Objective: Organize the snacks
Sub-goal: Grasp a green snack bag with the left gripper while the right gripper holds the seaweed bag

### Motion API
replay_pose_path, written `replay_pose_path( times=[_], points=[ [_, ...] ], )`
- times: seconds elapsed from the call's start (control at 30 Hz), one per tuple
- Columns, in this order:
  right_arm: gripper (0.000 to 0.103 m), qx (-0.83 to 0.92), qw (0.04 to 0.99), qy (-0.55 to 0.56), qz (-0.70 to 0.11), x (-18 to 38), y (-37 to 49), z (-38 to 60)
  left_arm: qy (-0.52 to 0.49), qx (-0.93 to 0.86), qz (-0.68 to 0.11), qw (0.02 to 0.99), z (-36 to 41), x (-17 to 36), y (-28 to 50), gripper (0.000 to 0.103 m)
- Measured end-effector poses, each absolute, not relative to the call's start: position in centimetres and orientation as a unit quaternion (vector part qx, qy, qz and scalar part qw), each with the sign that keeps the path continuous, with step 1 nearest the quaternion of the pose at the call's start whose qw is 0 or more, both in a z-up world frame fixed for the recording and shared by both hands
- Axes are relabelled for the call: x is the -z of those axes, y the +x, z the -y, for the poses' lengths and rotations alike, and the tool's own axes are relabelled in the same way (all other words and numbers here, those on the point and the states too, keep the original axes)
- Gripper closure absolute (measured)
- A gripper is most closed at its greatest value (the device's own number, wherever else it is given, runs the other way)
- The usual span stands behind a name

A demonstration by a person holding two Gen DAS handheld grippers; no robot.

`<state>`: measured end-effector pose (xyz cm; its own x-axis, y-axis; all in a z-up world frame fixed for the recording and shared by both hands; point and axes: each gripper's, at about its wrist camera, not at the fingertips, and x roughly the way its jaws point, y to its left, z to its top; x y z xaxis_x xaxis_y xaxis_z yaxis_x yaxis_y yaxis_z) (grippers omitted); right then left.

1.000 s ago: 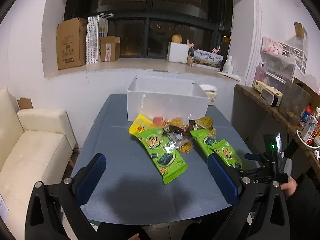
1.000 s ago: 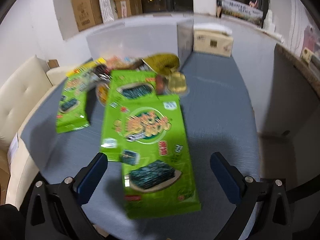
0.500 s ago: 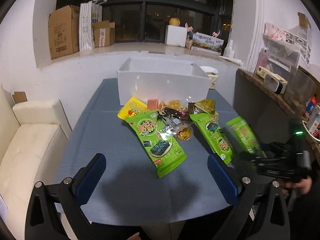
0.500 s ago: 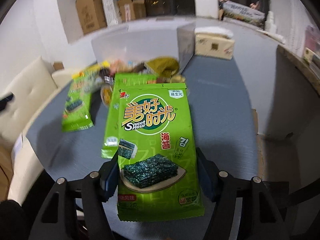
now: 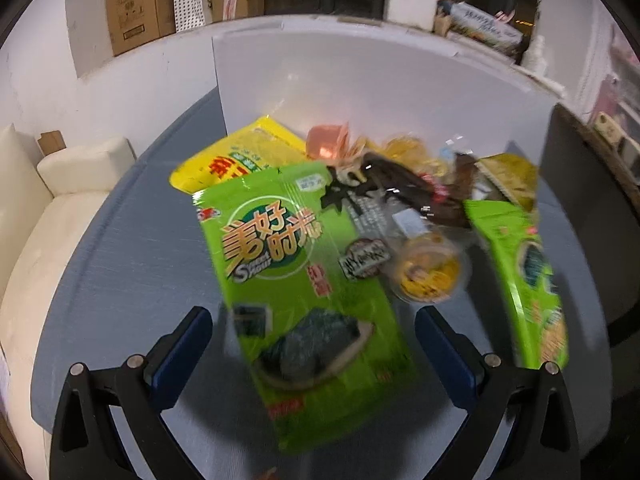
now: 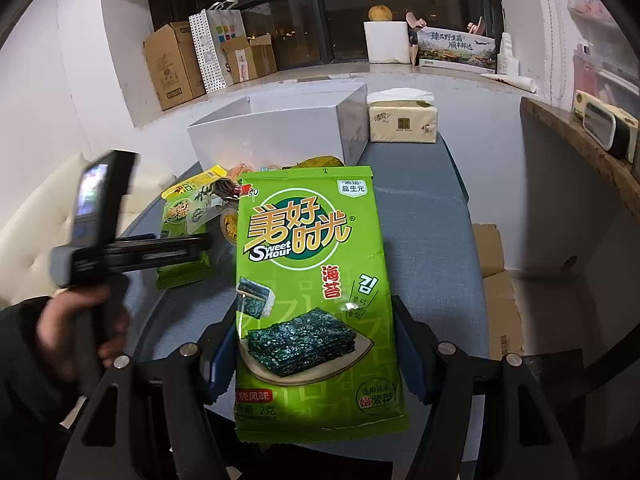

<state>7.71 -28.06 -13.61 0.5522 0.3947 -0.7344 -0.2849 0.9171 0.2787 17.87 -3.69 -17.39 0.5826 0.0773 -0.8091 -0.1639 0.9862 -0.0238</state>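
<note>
Left gripper [image 5: 312, 344]: jaws spread wide, nothing clamped; a green seaweed packet [image 5: 296, 280] lies flat on the blue table [image 5: 132, 264] between and ahead of its fingers. Right gripper [image 6: 316, 356]: clamped on another seaweed pack [image 6: 312, 288], upright, lifted off the table. White box [image 6: 280, 128] beyond both.

Open left gripper [image 5: 312, 344] over green seaweed packet [image 5: 304, 280], snack pile [image 5: 400, 200]

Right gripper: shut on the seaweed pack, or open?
Shut on it. The right gripper has both pads pressed against the seaweed pack, held clear of the table.
</note>
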Motion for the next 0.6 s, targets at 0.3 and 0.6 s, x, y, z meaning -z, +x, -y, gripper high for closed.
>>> replay_pose_path(
  times=[0.3, 0.6],
  points=[
    [0.031, -0.198, 0.879, 0.064, -0.429, 13.7, 7.6, 27.6, -0.058, -0.068, -0.462, 0.882, 2.7, 17.4, 17.6, 0.036],
    [0.031, -0.229, 0.876, 0.046, -0.421, 12.8, 7.8, 24.3, -0.061, -0.059, -0.442, 0.893, -1.9, 15.0, 13.8, 0.036]
  ],
)
